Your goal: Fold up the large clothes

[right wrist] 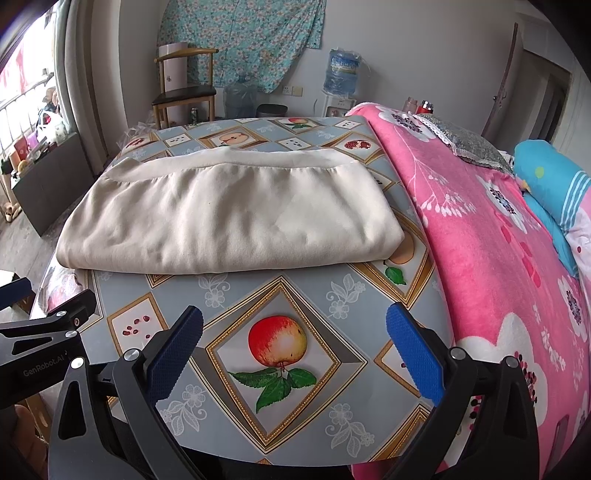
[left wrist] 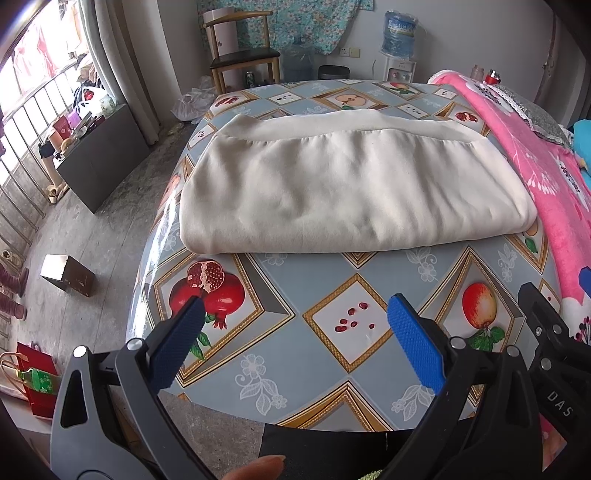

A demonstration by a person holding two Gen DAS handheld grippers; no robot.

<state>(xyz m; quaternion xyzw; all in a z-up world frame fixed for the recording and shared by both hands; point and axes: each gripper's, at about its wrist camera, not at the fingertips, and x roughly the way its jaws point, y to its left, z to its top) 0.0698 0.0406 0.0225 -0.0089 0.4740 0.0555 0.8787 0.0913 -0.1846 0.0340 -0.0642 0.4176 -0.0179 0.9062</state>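
A cream garment (left wrist: 347, 188) lies folded in a flat rectangle on the fruit-patterned tablecloth (left wrist: 280, 295), its ribbed hem at the far side. It also shows in the right wrist view (right wrist: 229, 218). My left gripper (left wrist: 295, 317) is open and empty, above the table's near edge, short of the garment. My right gripper (right wrist: 295, 328) is open and empty, also near the front edge (right wrist: 314, 417), short of the garment. The right gripper's body shows at the right edge of the left wrist view (left wrist: 546, 332).
A pink flowered blanket (right wrist: 491, 258) covers the table's right side, with a blue pillow (right wrist: 550, 192) beyond. A wooden chair (left wrist: 240, 51), water bottles (left wrist: 399, 35) and a dark bench (left wrist: 99, 155) stand on the floor behind and left. A small box (left wrist: 68, 275) lies on the floor.
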